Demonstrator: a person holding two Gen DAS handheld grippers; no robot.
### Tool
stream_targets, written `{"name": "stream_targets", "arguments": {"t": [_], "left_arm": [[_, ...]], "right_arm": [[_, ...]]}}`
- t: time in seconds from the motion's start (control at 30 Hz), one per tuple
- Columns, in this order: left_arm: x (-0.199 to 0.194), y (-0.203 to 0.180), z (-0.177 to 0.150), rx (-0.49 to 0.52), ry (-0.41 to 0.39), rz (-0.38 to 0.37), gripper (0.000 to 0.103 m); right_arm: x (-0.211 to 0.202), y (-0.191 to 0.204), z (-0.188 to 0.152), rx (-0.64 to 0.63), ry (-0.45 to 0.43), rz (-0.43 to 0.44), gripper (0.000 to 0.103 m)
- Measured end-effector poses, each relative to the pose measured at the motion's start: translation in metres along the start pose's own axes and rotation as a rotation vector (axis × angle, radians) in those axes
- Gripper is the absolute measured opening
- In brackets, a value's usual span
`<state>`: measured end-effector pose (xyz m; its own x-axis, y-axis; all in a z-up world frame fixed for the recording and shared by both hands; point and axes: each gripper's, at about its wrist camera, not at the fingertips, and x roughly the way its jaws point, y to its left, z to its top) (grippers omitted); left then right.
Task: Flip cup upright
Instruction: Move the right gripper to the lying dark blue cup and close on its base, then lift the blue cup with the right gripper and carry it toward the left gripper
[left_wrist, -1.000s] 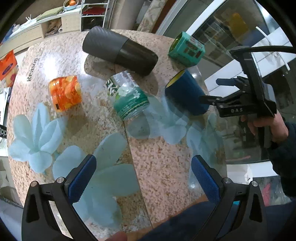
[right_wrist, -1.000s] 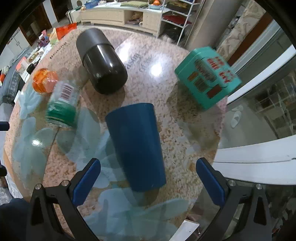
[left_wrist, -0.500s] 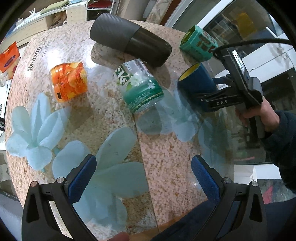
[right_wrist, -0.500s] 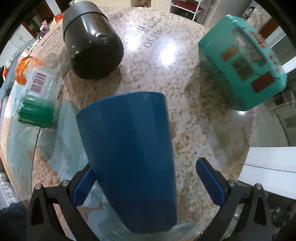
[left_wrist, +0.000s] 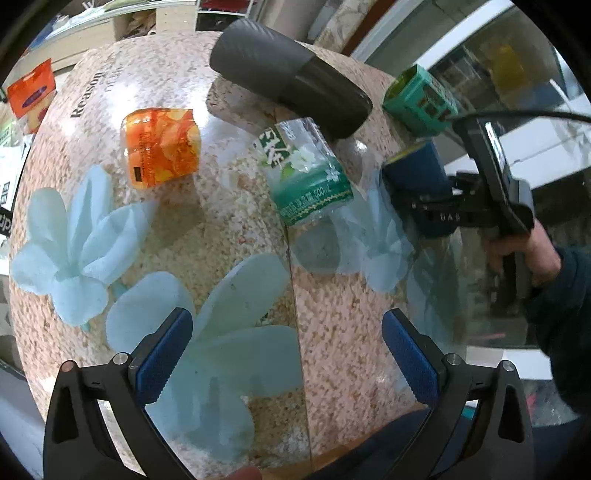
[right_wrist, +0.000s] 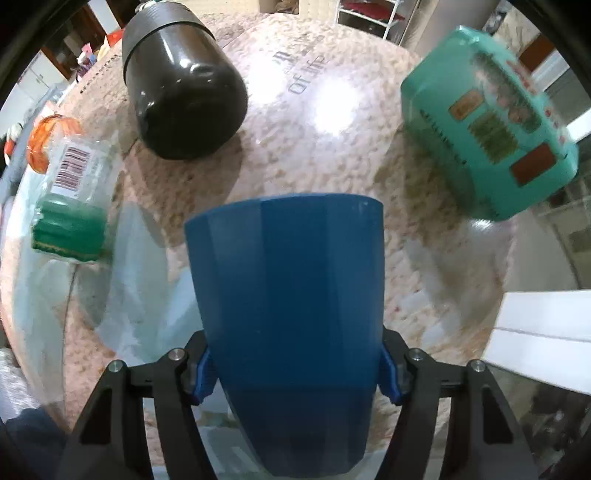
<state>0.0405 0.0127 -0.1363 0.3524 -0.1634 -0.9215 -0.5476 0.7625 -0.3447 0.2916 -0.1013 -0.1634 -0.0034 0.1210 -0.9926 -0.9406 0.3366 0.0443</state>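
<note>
The blue cup (right_wrist: 291, 314) lies on its side on the round table, its base toward the right wrist camera and its mouth pointing away. My right gripper (right_wrist: 295, 369) is shut on the cup, its blue pads (right_wrist: 205, 373) pressed against both sides near the base. In the left wrist view the cup (left_wrist: 415, 177) shows a yellow inside and sits in the right gripper (left_wrist: 439, 214) at the table's right edge. My left gripper (left_wrist: 288, 354) is open and empty above the near part of the table.
On the speckled table (left_wrist: 221, 229) lie a dark grey flask (left_wrist: 291, 81), a green-labelled plastic bottle (left_wrist: 306, 177), an orange jar (left_wrist: 160, 146) and a teal box (left_wrist: 419, 101). The box (right_wrist: 487, 136) and flask (right_wrist: 181, 96) lie just beyond the cup.
My right gripper has moved forward around the blue cup and closed on its sides. The left gripper has stayed open and drifted slightly.
</note>
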Motion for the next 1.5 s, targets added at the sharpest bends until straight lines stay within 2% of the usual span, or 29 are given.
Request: {"name": "stream_targets", "arguments": {"t": [0.07,0.33,0.63,0.87,0.97,1.13,1.33,1.5], "left_arm": [[-0.001,0.004,-0.001,-0.008,-0.002,0.006,0.103],[-0.015,0.019,-0.004,0.022,-0.024,0.008,0.103],[-0.031,0.031,-0.007,0.129,-0.019,0.025,0.103],[-0.036,0.044,-0.016,0.16,-0.005,0.001,0.103],[-0.035,0.047,-0.022,0.178,0.002,-0.003,0.103],[-0.025,0.054,-0.028,0.19,0.022,0.01,0.103],[-0.021,0.067,-0.032,0.165,0.033,-0.006,0.103],[-0.017,0.074,-0.034,0.15,0.038,0.008,0.103]], "right_arm": [[-0.002,0.016,0.007,0.028,0.007,0.004,0.066],[-0.04,0.061,-0.022,0.128,-0.024,0.035,0.066],[-0.08,0.119,-0.052,0.216,-0.055,0.034,0.066],[-0.074,0.187,-0.073,0.311,-0.043,0.073,0.066],[-0.06,0.204,-0.073,0.347,-0.029,0.096,0.066],[-0.041,0.231,-0.077,0.376,0.0,0.083,0.066],[-0.024,0.244,-0.077,0.371,0.035,0.053,0.066],[-0.016,0.247,-0.077,0.37,0.048,0.041,0.066]]}}
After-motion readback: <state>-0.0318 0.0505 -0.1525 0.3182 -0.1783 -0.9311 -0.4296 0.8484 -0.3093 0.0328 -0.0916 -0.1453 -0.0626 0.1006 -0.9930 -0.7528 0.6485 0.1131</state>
